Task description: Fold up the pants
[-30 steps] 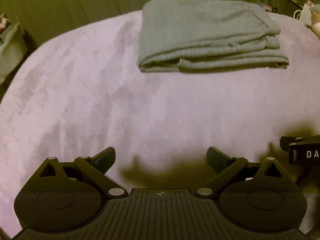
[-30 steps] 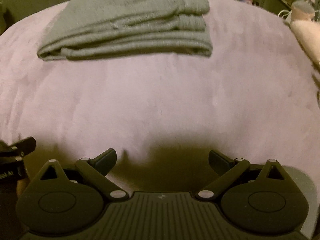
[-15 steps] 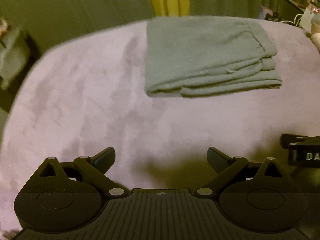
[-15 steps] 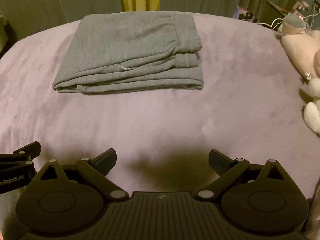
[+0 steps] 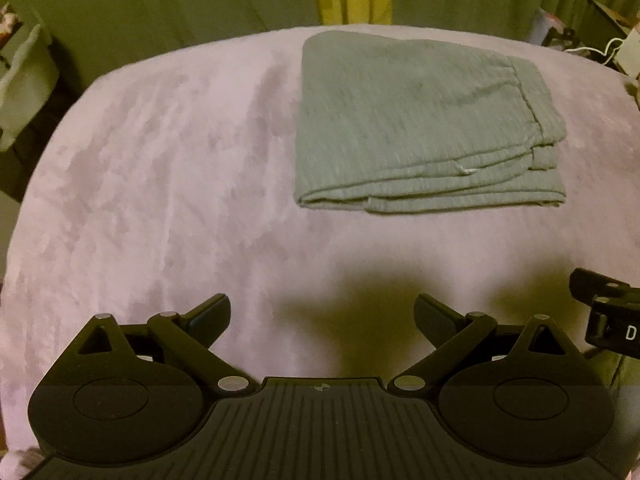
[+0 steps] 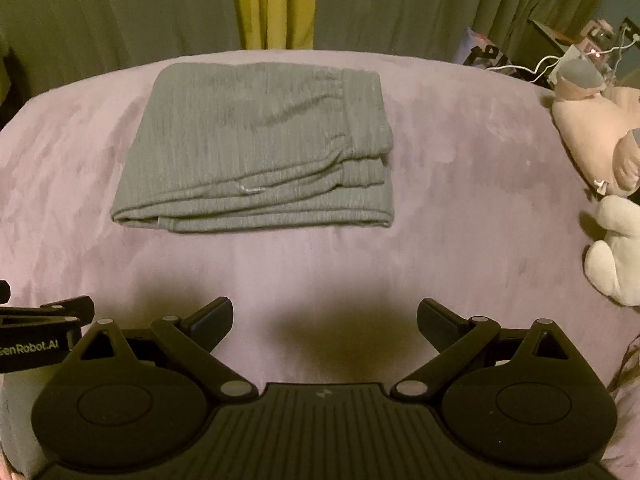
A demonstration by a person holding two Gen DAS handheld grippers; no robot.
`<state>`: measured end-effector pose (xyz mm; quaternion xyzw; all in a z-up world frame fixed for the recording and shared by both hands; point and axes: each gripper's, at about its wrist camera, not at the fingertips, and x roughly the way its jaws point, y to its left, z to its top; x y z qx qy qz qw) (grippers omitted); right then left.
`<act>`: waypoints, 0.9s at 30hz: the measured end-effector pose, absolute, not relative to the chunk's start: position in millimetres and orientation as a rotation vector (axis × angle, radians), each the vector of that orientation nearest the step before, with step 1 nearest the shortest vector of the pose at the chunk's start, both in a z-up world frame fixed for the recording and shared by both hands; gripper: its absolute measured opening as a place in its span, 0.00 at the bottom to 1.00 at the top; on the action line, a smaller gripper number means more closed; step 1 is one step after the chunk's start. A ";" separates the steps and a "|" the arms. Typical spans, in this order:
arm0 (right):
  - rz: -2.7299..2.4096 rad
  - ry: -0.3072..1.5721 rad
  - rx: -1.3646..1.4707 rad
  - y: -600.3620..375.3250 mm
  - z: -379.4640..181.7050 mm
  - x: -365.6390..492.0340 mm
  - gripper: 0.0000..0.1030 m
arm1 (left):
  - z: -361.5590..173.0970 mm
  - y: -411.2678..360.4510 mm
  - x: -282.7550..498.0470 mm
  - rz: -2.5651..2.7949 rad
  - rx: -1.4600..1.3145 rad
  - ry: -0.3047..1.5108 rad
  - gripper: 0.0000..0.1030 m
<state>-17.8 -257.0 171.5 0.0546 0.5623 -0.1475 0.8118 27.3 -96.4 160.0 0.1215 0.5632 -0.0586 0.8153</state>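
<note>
Both grippers spread wide and holding nothing, low over the near part of the bed; pants folded farther back.

Left gripper (image 5: 322, 314) and right gripper (image 6: 325, 316) side by side, well apart from the grey pants (image 6: 260, 148), folded in a flat stack on the lilac bed cover (image 5: 160, 200), layered edges facing the cameras. Plush toys (image 6: 600, 136) cut off at the right edge. Cables and clutter (image 6: 580, 60) beyond the bed too dim to make out. Green curtains (image 6: 400, 8) behind.
</note>
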 end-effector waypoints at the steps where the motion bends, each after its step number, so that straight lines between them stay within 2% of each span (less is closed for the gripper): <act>1: -0.315 1.214 0.120 -257.9 171.9 -14.3 0.96 | 160.5 -98.2 28.5 -0.122 0.266 1.202 0.98; 27: -0.299 1.241 0.113 -254.3 172.9 3.2 0.96 | 162.2 -105.1 34.2 -0.146 0.287 1.218 0.98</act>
